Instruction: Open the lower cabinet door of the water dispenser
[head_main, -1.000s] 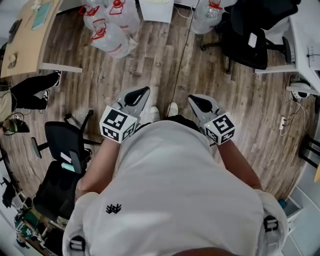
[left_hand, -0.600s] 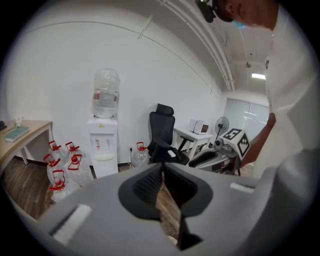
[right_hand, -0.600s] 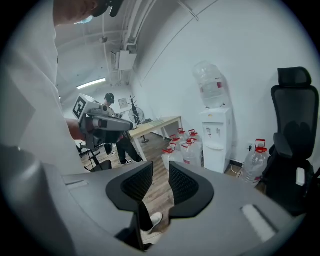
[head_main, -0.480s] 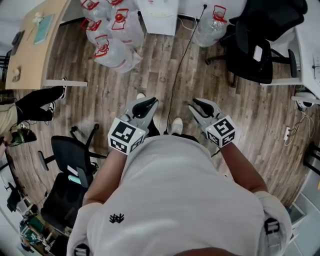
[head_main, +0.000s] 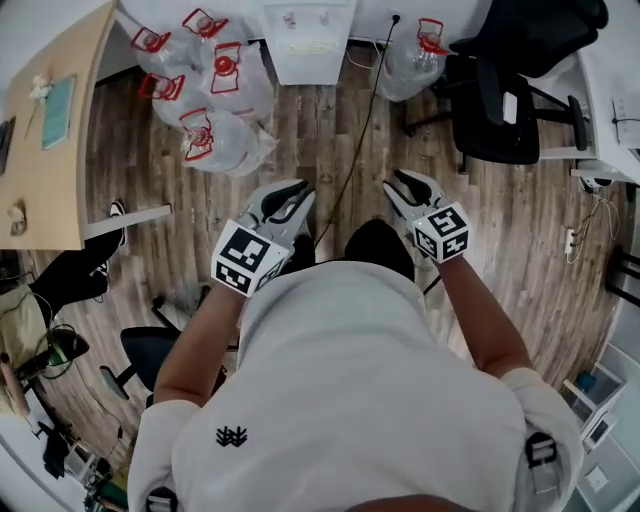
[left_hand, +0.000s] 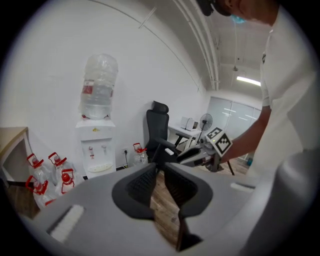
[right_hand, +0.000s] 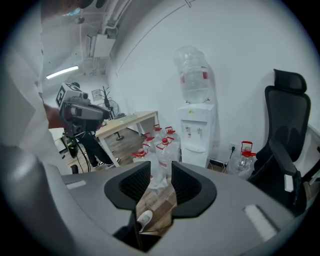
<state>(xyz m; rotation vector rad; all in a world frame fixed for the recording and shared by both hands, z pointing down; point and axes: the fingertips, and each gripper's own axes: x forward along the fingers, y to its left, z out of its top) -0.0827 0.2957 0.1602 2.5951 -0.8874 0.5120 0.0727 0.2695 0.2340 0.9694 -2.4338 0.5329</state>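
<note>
The white water dispenser stands against the far wall with a clear bottle on top. It also shows in the left gripper view and the right gripper view. Its lower cabinet door is closed. Both grippers are held in front of the person's body, well short of the dispenser. The left gripper has its jaws a narrow gap apart, with only floor showing between them. The right gripper has its jaws opening wider, with nothing between them.
Several water jugs with red caps lie left of the dispenser, and one jug stands to its right. A black office chair is at the right and a wooden desk at the left. A black cable runs across the wooden floor.
The person has walked towards the dispenser, which now shows fully at the top. Both grippers have moved forward with the body. The right gripper's jaws have spread apart.
</note>
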